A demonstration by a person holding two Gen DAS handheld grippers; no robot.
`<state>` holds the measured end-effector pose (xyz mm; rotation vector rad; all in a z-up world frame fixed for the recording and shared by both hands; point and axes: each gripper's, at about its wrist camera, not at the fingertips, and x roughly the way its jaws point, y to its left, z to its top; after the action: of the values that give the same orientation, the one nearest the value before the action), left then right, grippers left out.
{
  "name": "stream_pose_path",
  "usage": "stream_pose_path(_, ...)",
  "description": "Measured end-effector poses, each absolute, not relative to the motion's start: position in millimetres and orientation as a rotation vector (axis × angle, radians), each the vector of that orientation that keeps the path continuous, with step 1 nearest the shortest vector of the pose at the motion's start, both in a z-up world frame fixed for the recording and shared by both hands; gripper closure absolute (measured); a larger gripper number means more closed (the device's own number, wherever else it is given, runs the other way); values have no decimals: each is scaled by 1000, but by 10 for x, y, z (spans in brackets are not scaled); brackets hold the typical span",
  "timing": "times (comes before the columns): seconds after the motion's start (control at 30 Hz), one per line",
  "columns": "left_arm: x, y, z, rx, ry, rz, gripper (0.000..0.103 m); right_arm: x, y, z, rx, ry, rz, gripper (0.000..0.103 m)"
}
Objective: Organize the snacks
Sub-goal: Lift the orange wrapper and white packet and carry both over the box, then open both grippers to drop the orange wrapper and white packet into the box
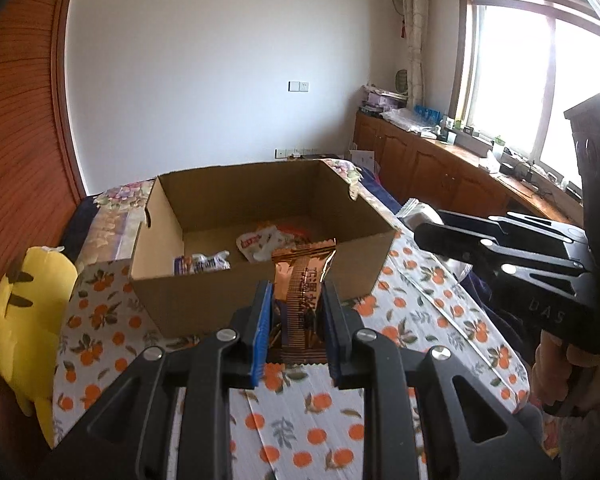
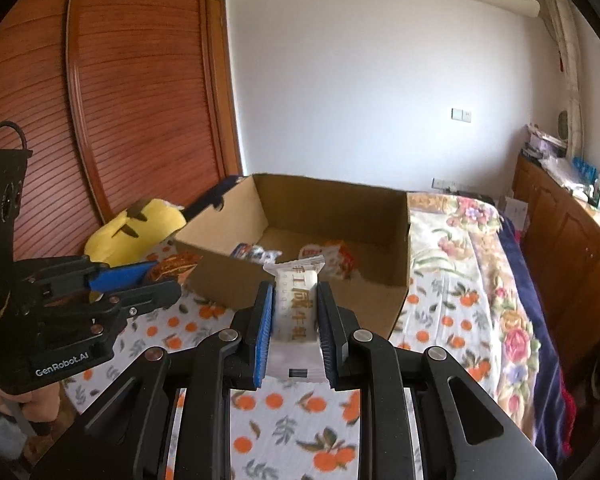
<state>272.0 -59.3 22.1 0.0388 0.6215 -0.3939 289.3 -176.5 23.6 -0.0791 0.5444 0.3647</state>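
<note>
The left claw [image 1: 296,320] clamps one copper snack packet [image 1: 304,280], the right claw [image 2: 294,320] one white nougat packet [image 2: 296,308]; both are just before the cardboard box [image 1: 260,280], which holds two packets.

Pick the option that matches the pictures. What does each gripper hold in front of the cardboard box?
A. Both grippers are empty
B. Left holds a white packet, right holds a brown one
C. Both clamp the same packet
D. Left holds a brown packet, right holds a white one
D: the left gripper is shut on the brown snack packet, and the right gripper is shut on the white snack packet, both near the cardboard box.
</note>
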Motion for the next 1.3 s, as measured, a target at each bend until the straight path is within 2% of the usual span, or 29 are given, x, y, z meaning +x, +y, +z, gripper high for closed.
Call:
stream_pose_path(0.33, 3420, -522, 248, 23, 617, -376, 81, 3486, -1702, 220, -100, 549, 365, 83)
stream_pose_path(0.57, 3797, -464, 75, 6, 643, -348, 81, 3857, -1666, 28, -113, 583, 364, 83)
stream_pose_path(1.1, 4170, -433, -403, 13, 751, -295, 81, 4348, -1616, -540, -105, 679, 363, 83)
stream_pose_path(1.3, 4265, -449, -478, -2, 776, -298, 79, 4437, -1636, -555, -89, 686, 354, 83)
